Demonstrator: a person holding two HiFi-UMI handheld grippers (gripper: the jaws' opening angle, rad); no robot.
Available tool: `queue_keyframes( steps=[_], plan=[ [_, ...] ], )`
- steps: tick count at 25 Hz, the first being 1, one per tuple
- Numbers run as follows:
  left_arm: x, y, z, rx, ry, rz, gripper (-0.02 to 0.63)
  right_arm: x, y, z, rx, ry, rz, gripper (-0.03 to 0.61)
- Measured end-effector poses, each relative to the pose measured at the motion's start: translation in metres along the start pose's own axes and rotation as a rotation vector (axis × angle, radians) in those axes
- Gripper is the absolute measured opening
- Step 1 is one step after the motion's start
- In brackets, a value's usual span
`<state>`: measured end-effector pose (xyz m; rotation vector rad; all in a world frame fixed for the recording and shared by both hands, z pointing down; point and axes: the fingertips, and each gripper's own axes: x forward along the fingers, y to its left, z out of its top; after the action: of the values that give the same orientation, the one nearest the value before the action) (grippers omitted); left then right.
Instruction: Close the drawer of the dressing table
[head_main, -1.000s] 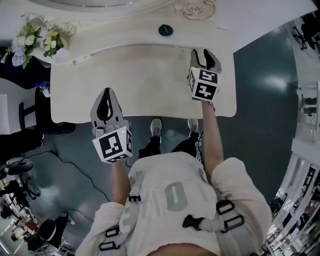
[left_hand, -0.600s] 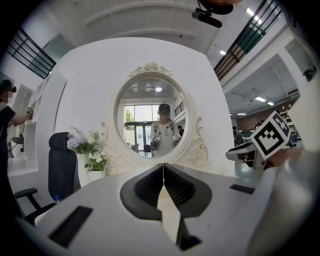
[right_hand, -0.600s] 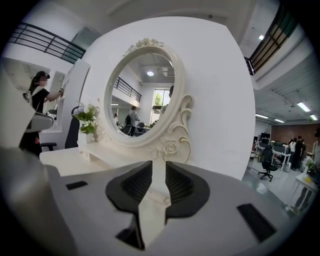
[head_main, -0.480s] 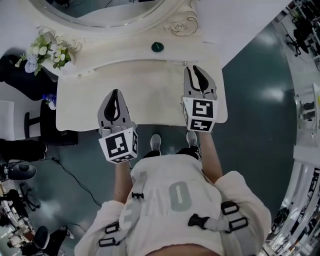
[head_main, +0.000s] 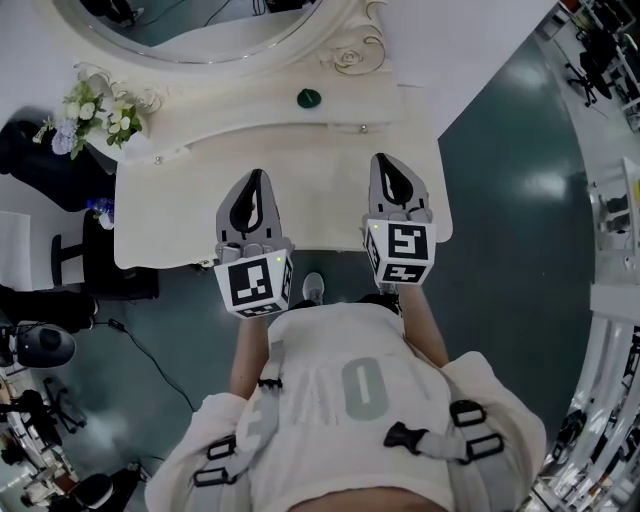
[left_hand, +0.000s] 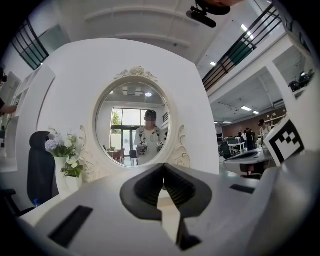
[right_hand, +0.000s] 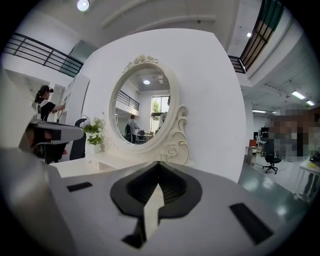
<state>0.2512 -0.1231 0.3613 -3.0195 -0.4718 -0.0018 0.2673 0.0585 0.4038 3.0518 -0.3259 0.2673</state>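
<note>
Left gripper (head_main: 256, 178), right gripper (head_main: 385, 162): jaws together, empty, pointing 12 o'clock over table (head_main: 170, 210). Drawer unseen, under top at 6 o'clock from tips. Nothing juts past front edge, so likely closed. Hands equally near.

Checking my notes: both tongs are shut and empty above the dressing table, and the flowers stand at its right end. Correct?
No: the head view shows the flowers at the left end of the dressing table. The left tongs and right tongs are indeed shut and empty above it.
</note>
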Motion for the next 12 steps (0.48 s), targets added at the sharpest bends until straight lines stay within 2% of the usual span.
queue_keyframes(
  steps=[12],
  plan=[
    [-0.0015, 0.0004, -0.0078, -0.005, 0.026, 0.007, 0.020, -0.0047, 0.0064, -0.0096, -0.008, 0.027, 0.028, 0.008]
  ],
)
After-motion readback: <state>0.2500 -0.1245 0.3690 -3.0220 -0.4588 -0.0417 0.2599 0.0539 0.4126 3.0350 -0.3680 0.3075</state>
